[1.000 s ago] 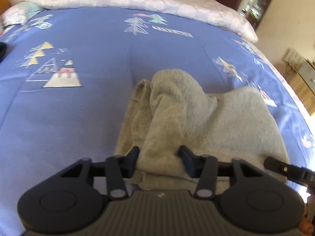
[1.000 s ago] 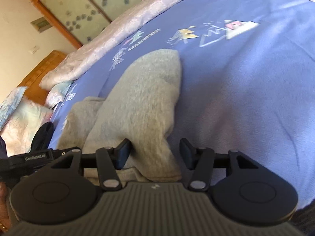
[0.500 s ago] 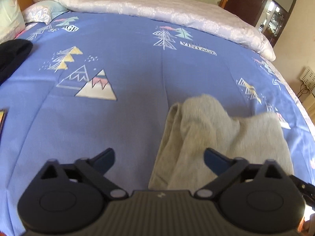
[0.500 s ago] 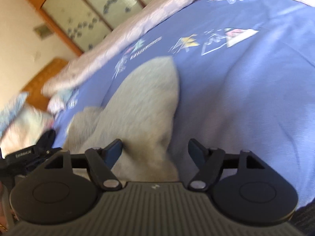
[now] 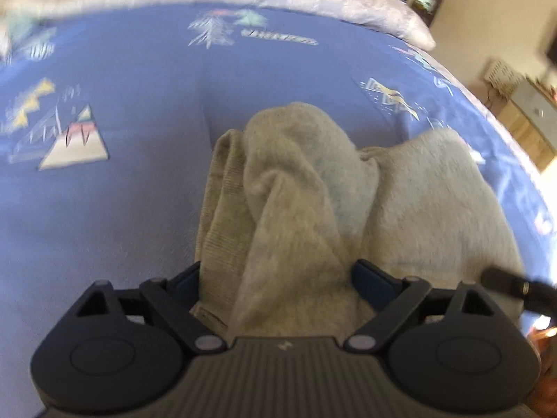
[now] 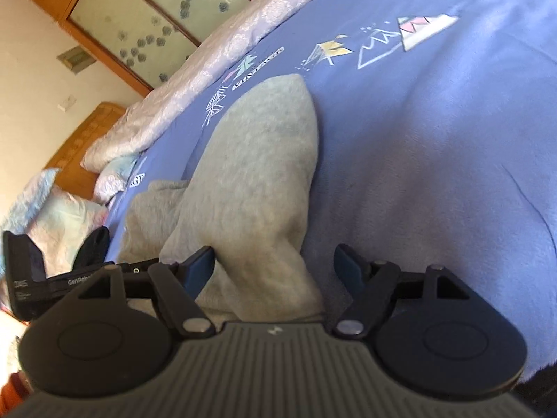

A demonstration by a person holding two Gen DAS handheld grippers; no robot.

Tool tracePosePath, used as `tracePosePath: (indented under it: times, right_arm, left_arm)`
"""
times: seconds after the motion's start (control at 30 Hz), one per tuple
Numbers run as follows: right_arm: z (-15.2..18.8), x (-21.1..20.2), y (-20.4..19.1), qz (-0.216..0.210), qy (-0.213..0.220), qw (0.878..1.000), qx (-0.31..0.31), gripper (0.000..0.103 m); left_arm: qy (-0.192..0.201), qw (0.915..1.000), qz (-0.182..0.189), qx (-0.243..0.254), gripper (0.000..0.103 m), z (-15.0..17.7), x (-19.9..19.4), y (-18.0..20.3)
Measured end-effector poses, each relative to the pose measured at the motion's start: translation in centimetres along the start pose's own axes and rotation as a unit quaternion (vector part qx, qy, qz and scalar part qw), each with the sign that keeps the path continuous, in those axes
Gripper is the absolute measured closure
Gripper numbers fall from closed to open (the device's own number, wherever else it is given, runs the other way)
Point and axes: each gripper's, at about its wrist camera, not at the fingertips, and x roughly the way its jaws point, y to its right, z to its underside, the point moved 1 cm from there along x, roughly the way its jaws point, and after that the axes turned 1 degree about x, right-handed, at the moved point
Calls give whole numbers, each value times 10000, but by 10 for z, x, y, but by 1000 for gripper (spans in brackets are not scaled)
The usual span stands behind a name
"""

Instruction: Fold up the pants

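Grey fleece pants (image 5: 296, 202) lie bunched at centre frame on the blue bed (image 5: 139, 209). Left claw (image 5: 275, 278) and right claw (image 6: 275, 261) both gape, straddling cloth, gripping nothing. Judged mid-fold — next move calls for closing on the near edge.

Soft cloth all round you, hard matt plastic in your hands.

Your pants (image 5: 306, 188) are thick grey-beige fleece, fuzzy and matt, with a ribbed knit band along the left edge. The blue bedspread (image 5: 139, 226) under them is smooth, faintly napped cloth with printed shapes, and the pale quilt (image 6: 222, 55) beyond it looks embossed with a slight sheen. Your left tool (image 5: 275, 278) and right tool (image 6: 275, 263) are matt black plastic with ridged grey housings and small shiny metal pivot pins. The cupboard (image 6: 104, 10) is glossy orange wood framing frosted, patterned glass.
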Motion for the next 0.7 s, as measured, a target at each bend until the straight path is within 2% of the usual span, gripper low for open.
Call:
tracePosePath:
  times: [0.07,0.13,0.17,0.23,0.27,0.33,0.4,0.43,0.47,0.53,0.57,0.6,0.63,0.7]
  right_arm:
    - [0,2,0,-6,12,10000,4,25]
    - [-1,3,2,-41,19,10000,48,25]
    - [-1,3,3,-61,22,10000,62,25]
    - [0,2,3,-95,27,9999,63,25]
    - [1,2,3,-101,28,9999,50,25]
    - [1,2,3,-89,33,10000,27,25]
    - [3,1,1,-73,45,10000,5,24]
    - [4,1,1,-62,49,10000,-19,24]
    - [5,0,0,-45,50,10000,-44,24]
    - [6,1,-6,35,-5,9999,-152,25]
    - [5,2,-11,102,-66,9995,-296,30]
    - [6,5,-17,135,-161,9987,-470,55]
    - [7,8,-22,108,-289,9979,-565,63]
    - [9,6,-35,257,-166,9960,-844,79]
  left_arm:
    - [80,9998,100,-129,26,3,-7,0]
    - [207,9996,165,-130,30,7,-16,-2]
    - [246,9995,163,-103,28,8,-19,-4]
    - [176,9995,154,-199,18,9,-17,-12]
    - [72,9991,209,-367,10,7,-12,-17]
    - [-110,9964,296,-785,9,-1,-2,-27]
    - [-135,9963,224,-822,16,-6,-1,-27]
    - [-151,9971,158,-733,19,-7,0,-24]
    - [-133,9980,110,-602,28,-7,-1,-19]
    - [-89,9991,-52,-405,35,-7,-4,-9]
    - [-62,9993,-111,-342,43,-8,-6,-5]
    - [-28,9994,-137,-305,50,-7,-8,-1]
    - [6,9994,-196,-280,53,-8,-12,2]
    - [237,9993,-142,-244,65,-7,-26,7]
